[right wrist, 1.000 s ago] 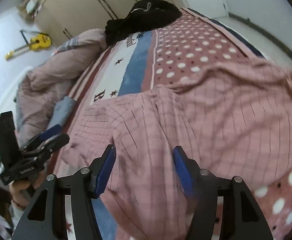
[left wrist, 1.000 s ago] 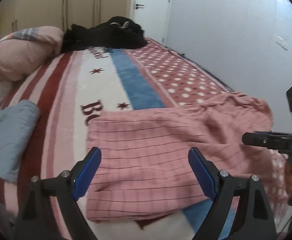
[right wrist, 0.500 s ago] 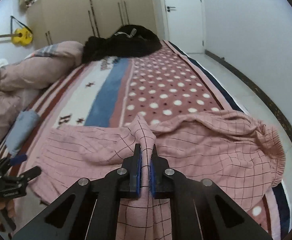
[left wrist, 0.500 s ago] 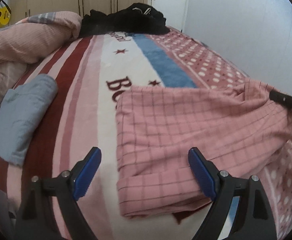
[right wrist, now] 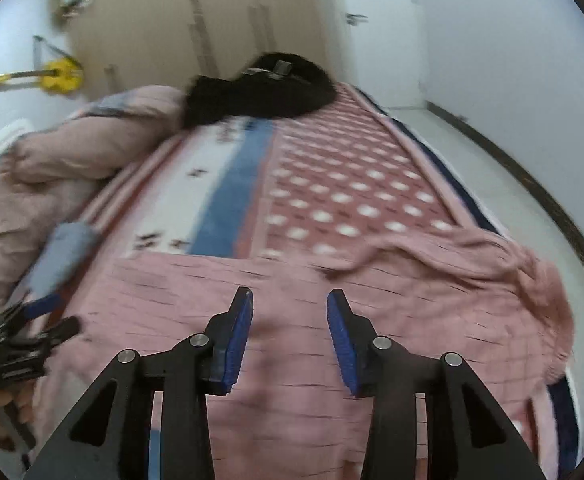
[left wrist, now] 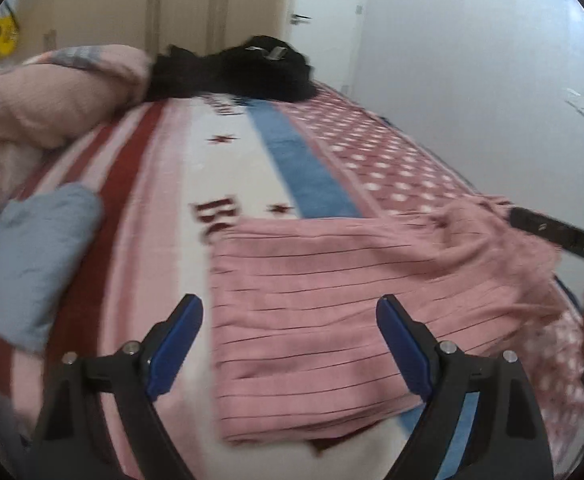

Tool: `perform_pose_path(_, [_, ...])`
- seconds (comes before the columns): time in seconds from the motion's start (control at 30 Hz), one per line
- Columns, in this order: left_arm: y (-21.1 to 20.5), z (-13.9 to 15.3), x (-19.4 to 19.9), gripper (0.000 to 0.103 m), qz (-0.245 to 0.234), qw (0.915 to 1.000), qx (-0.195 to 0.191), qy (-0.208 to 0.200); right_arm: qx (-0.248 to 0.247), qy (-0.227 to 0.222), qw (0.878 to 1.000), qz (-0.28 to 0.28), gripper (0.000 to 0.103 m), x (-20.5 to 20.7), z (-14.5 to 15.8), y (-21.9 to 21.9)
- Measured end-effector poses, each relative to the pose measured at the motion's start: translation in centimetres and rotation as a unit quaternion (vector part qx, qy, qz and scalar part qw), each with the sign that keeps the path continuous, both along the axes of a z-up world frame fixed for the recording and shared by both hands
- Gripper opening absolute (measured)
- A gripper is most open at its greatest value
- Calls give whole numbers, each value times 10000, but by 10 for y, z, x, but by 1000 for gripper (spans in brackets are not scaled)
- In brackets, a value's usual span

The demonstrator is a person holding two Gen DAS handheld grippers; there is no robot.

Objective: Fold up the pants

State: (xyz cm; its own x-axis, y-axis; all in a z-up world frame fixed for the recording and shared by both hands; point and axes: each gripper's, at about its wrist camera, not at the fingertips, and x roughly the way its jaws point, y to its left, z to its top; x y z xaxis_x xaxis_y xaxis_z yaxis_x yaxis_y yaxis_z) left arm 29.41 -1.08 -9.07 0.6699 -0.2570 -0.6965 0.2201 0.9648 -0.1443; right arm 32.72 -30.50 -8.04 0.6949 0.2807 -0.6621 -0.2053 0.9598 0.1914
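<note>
Pants (right wrist: 332,312): pink check, flat on bed (right wrist: 356,184), partly folded, waist end rumpled right. Left gripper (left wrist: 289,344): wide open, empty, above near edge. Right gripper (right wrist: 289,336): opening, nothing between the jaws. Advice: smooth rumple, pinch both layers before next fold.

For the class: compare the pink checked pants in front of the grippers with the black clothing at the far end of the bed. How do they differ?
The pink checked pants lie spread fairly flat; the black clothing sits bunched in a heap. The pants are pale with thin dark lines; the black clothing looks plain. The pants lie near the grippers, the black clothing far off. Both rest on the patterned bedspread.
</note>
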Motion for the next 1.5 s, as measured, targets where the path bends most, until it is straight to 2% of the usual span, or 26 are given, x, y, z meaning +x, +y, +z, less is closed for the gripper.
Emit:
perform_pose_path(0.07, [-7, -10, 5, 86, -196, 9993, -159, 272, 56, 121, 9993, 337, 34, 0, -3, 15])
perform_pose_path(0.13, [-12, -27, 7, 86, -277, 9978, 35, 604, 83, 541, 9971, 534, 38, 4, -18, 25])
perform_pose_path(0.17, [-14, -36, 7, 86, -319, 9966, 113, 750, 109, 888, 9942, 606, 43, 5, -35, 29])
perform_pose_path(0.23, [-13, -55, 3, 86, -421, 9940, 126, 1006, 57, 1208, 9908, 611, 44, 6, -58, 32])
perform_pose_path(0.3, [-11, -56, -3, 86, -467, 9949, 114, 891, 114, 1086, 9919, 646, 44, -1, -70, 28])
perform_pose_path(0.4, [-9, -46, -9, 86, -530, 9944, 124, 904, 634, 887, 9932, 410, 48, -12, -54, 7])
perform_pose_path(0.47, [-6, -37, -12, 86, -486, 9954, 74, 828, 923, 664, 9934, 149, 64, -21, -38, -17])
perform_pose_path(0.53, [-1, -24, -15, 86, -317, 9973, 29, 666, 1157, 420, 9918, -341, 69, -32, -23, -50])
perform_pose_path(0.6, [2, -17, -14, 86, -172, 9983, 14, 553, 1363, 438, 9859, -872, 71, -42, -19, -88])
perform_pose_path(0.73, [9, -5, -14, 86, 60, 9994, -1, 335, 1681, 838, 9680, -1667, 72, -57, -40, -147])
perform_pose_path(0.83, [17, -1, -13, 86, 240, 9993, -88, 264, 2026, 1159, 9497, -2088, 73, -59, -70, -177])
perform_pose_path(0.87, [20, 0, -12, 86, 317, 9991, -120, 251, 2227, 1092, 9467, -2057, 73, -57, -78, -182])
perform_pose_path(0.93, [25, 0, -10, 86, 505, 9983, -172, 221, 2252, 807, 9499, -2012, 73, -48, -77, -184])
perform_pose_path(1.0, [30, 1, -10, 86, 663, 9974, -223, 191, 2321, 718, 9487, -2024, 73, -35, -78, -183])
perform_pose_path(1.03, [34, 2, -10, 86, 770, 9966, -236, 166, 2389, 724, 9460, -2067, 71, -28, -80, -182])
perform_pose_path(1.07, [38, 3, -10, 86, 850, 9959, -253, 148, 2436, 715, 9440, -2108, 54, -21, -81, -181])
perform_pose_path(1.1, [41, 4, -10, 86, 900, 9955, -269, 135, 2361, 710, 9472, -2051, 21, -14, -78, -175])
perform_pose_path(1.13, [46, 6, -11, 86, 956, 9949, -290, 110, 2231, 755, 9513, -1989, 9, -7, -74, -168])
perform_pose_path(1.2, [52, 10, -13, 86, 1009, 9943, -338, 62, 1993, 701, 9582, -1930, 7, 2, -61, -151])
perform_pose_path(1.3, [60, 17, -16, 86, 1064, 9935, -415, -12, 1628, 106, 9729, -1640, 5, 2, -20, -119])
perform_pose_path(1.37, [65, 23, -18, 86, 1102, 9928, -467, -60, 1311, -283, 9829, -1258, 5, 1, 12, -84])
perform_pose_path(1.5, [75, 31, -23, 86, 1185, 9913, -561, -140, 695, -612, 9952, -329, 5, 1, 47, -4])
